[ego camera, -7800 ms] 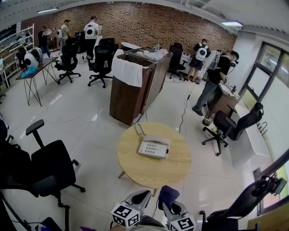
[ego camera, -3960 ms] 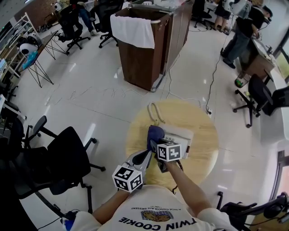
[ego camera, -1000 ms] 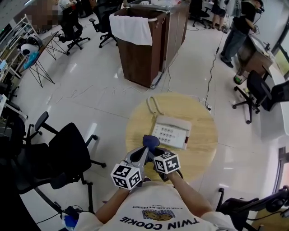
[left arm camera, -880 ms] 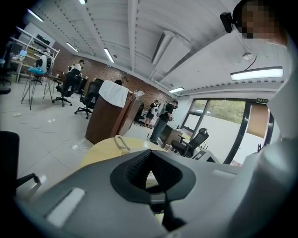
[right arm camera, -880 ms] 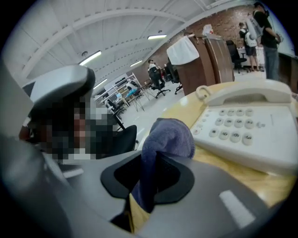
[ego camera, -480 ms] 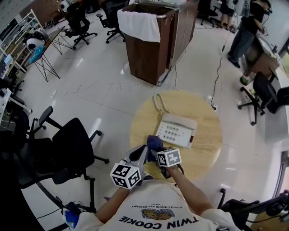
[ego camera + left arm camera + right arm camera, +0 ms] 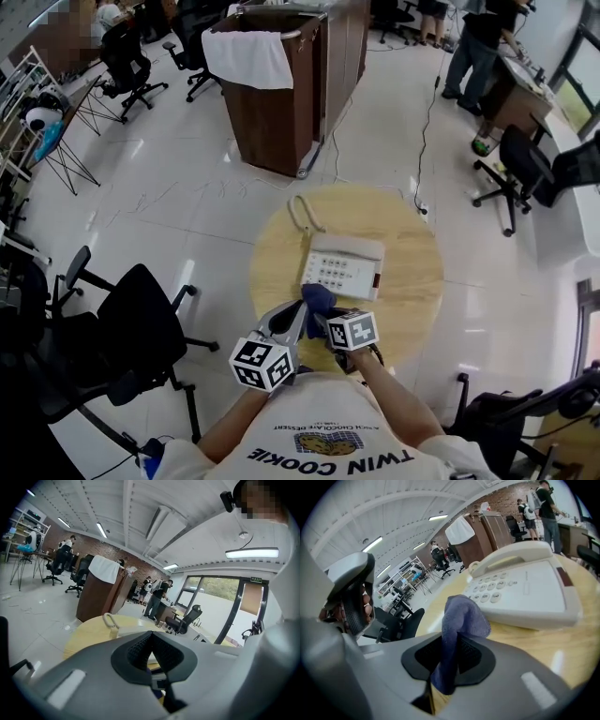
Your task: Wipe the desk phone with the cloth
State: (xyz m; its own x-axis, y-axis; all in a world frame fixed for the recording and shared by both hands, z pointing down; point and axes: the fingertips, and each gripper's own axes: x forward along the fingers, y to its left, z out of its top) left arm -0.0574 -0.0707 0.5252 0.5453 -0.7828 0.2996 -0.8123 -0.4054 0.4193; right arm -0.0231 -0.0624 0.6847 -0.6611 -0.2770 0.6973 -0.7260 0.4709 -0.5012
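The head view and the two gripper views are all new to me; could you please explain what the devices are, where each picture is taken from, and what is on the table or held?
There is no robot here: a person holds a two-jaw gripper in each hand. The head view comes from a camera on the person's head, looking steeply down. Each gripper view comes from a camera riding on that gripper, looking along its jaws. On the round wooden table sits a white desk phone. The right gripper has its jaws shut on a blue cloth, just in front of the phone's keypad side. The left gripper has its jaws together, with nothing between them.
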